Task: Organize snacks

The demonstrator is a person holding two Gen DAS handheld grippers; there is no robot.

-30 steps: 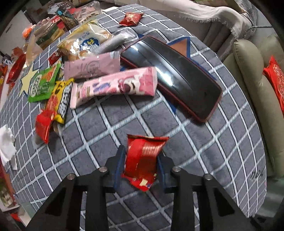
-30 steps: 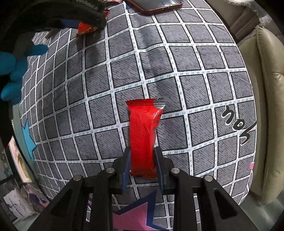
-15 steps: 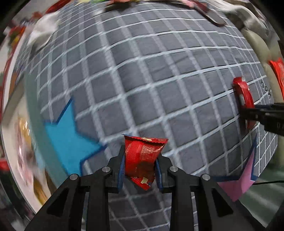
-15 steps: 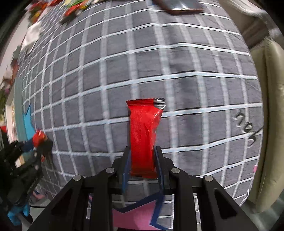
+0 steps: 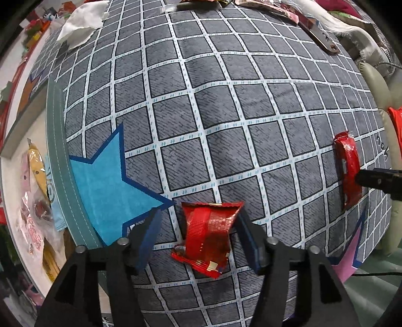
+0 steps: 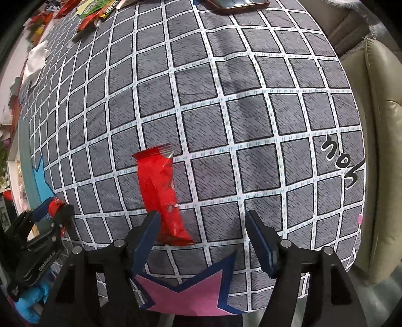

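A crumpled red snack packet (image 5: 208, 234) lies on the grey checked cloth between the open fingers of my left gripper (image 5: 198, 239), beside the blue star. It touches the right pad at most. A long red snack bar (image 6: 160, 196) lies on the cloth, its near end by the left finger of my open right gripper (image 6: 202, 239). The bar also shows in the left wrist view (image 5: 348, 168) at the right, with the right gripper's tip beside it. The left gripper shows in the right wrist view (image 6: 50, 211) at the lower left, the red packet between its fingers.
The table's near edge lies just below both grippers. A black tray (image 6: 238, 3) and several snack packets (image 6: 100, 10) lie at the far side. A white tissue (image 5: 80, 22) lies far left. A beige sofa (image 6: 382, 125) stands to the right. A white shelf with snacks (image 5: 32, 201) lies left below the table.
Both grippers have opened and let go of their red snacks, which now lie on the cloth. The right gripper's bar has tilted to the left.
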